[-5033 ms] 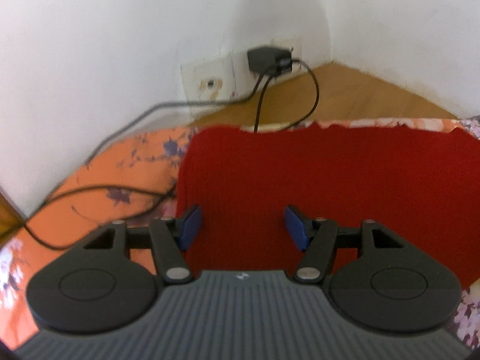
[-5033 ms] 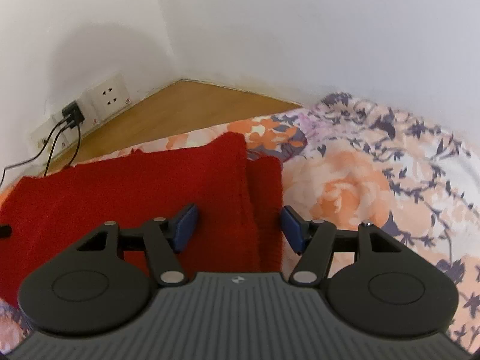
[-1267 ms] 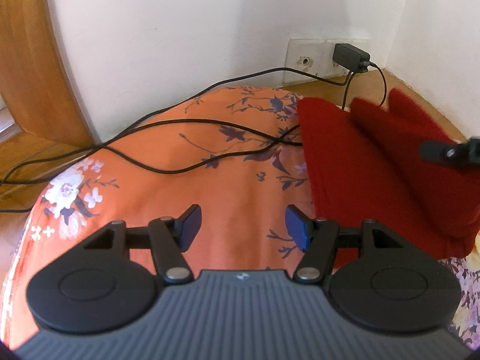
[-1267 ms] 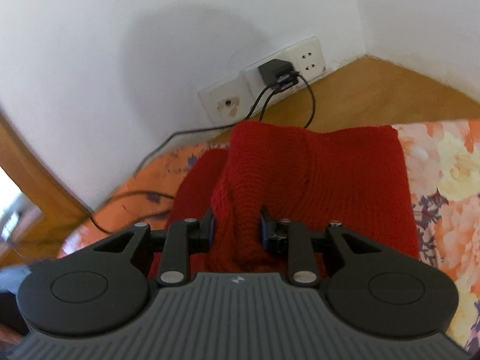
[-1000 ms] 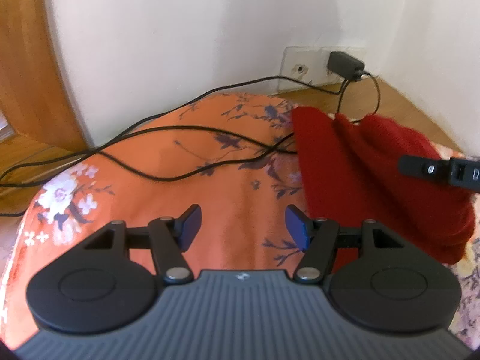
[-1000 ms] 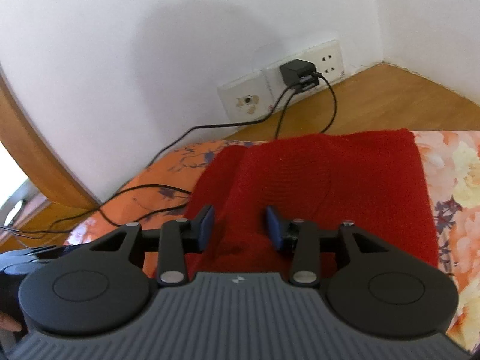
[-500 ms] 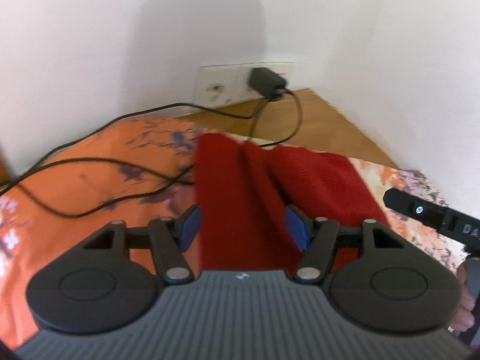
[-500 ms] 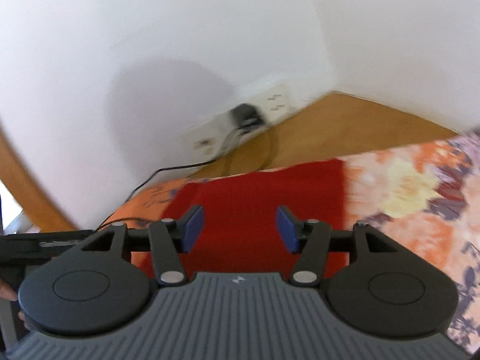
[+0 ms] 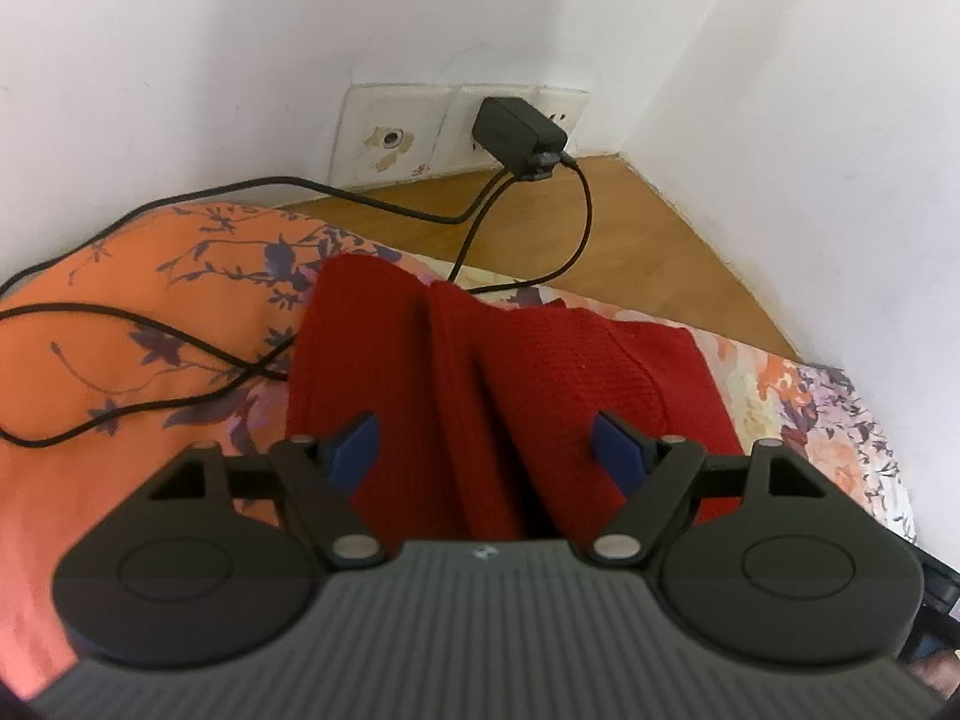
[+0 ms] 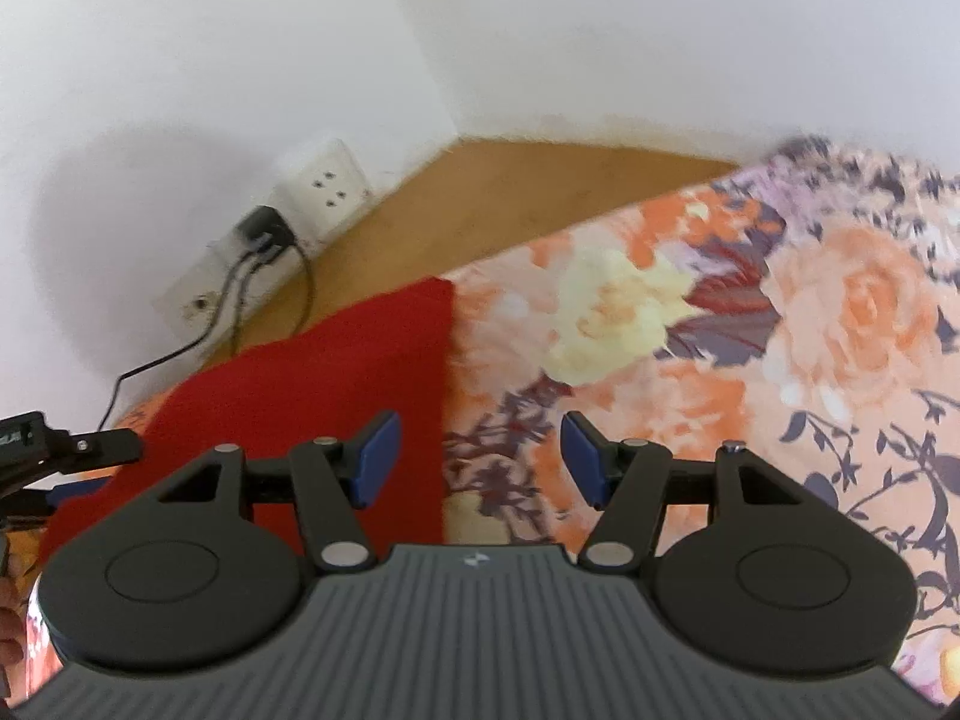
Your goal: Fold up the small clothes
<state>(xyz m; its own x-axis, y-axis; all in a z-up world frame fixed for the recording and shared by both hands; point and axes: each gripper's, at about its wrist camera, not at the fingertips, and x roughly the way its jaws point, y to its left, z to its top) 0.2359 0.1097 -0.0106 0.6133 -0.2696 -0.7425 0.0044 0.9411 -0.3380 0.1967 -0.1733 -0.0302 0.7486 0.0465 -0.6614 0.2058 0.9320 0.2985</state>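
A red knitted garment lies folded over on the flowered bedcover, with a raised ridge running down its middle. My left gripper hangs open just above it, blue pads on either side of the ridge, touching nothing. In the right wrist view the red knitted garment lies flat at the left. My right gripper is open over its right edge and the flowered bedcover, holding nothing. The left gripper's finger shows at the far left.
Black cables cross the bedcover left of the garment and run to a charger plugged into the wall sockets. A wooden ledge lines the wall corner behind the bed. White walls close in behind and to the right.
The right gripper let go of the garment, opened wide and swung right toward the bedcover. The left gripper swung from the bare bedcover to over the garment and stays open.
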